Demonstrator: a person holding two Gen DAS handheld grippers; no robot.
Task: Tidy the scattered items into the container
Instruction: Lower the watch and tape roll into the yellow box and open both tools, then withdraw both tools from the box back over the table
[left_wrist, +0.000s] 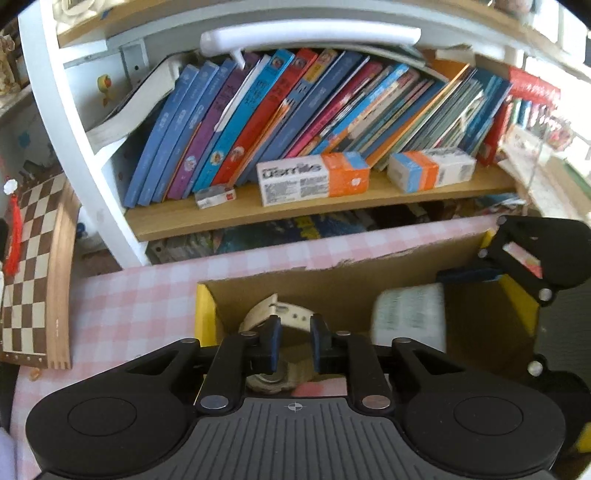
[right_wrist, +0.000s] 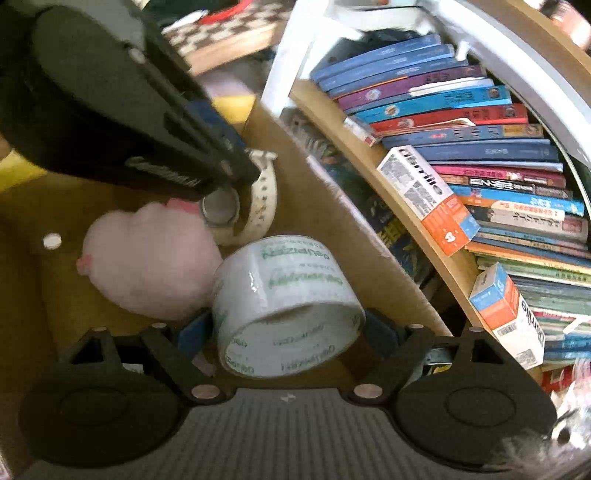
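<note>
A brown cardboard box (left_wrist: 343, 280) with yellow flaps sits on the pink checked table. My left gripper (left_wrist: 294, 341) is over the box, its blue pads close on a cream strap with holes (left_wrist: 291, 314); it also shows in the right wrist view (right_wrist: 264, 192). My right gripper (right_wrist: 288, 332) holds a roll of clear printed tape (right_wrist: 284, 295) between its pads, low inside the box (right_wrist: 332, 236). The tape shows blurred in the left wrist view (left_wrist: 410, 314). A pink plush toy (right_wrist: 147, 258) lies on the box floor beside the tape.
A white bookshelf (left_wrist: 280, 206) full of leaning books stands just behind the box, with toothpaste cartons (left_wrist: 314, 177) on its wooden shelf. A chessboard (left_wrist: 33, 266) leans at the left. The pink checked tablecloth (left_wrist: 129, 306) surrounds the box.
</note>
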